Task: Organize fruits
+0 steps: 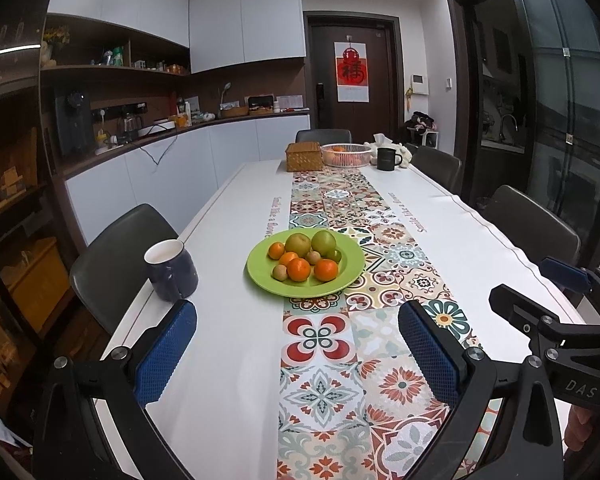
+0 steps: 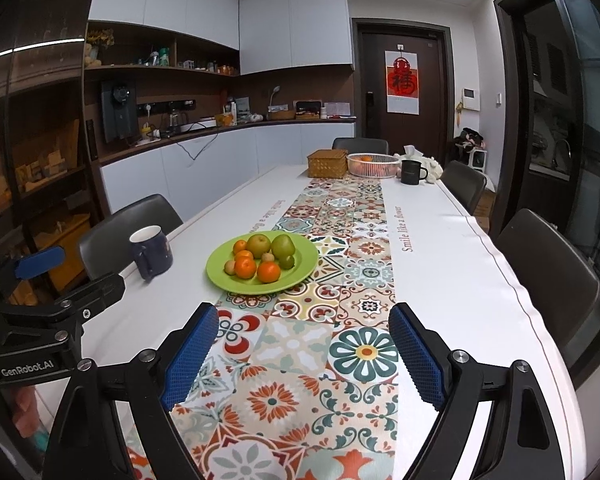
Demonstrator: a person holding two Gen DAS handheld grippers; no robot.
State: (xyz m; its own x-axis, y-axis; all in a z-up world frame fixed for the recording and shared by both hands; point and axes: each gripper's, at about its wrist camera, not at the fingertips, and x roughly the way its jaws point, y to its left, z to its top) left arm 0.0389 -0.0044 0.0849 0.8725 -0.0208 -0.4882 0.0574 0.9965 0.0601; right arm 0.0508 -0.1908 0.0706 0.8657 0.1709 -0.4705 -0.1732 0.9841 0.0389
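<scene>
A green plate (image 1: 348, 268) (image 2: 300, 268) sits mid-table on the patterned runner. It holds several oranges (image 1: 299, 269) (image 2: 269, 272), two green-brown pears (image 1: 324, 242) (image 2: 283, 246) and small brown and green fruits. My left gripper (image 1: 298, 330) is open and empty, above the table in front of the plate. My right gripper (image 2: 304, 330) is open and empty, also short of the plate. Each gripper shows at the other view's edge, the right one (image 1: 560, 280) and the left one (image 2: 40, 264).
A dark blue mug (image 1: 171, 270) (image 2: 151, 251) stands left of the plate. At the far end are a wicker box (image 1: 304, 156), a white basket with fruit (image 1: 346, 155) (image 2: 370, 165) and a black mug (image 1: 387, 159). Dark chairs (image 1: 124, 256) (image 2: 548, 272) line both sides.
</scene>
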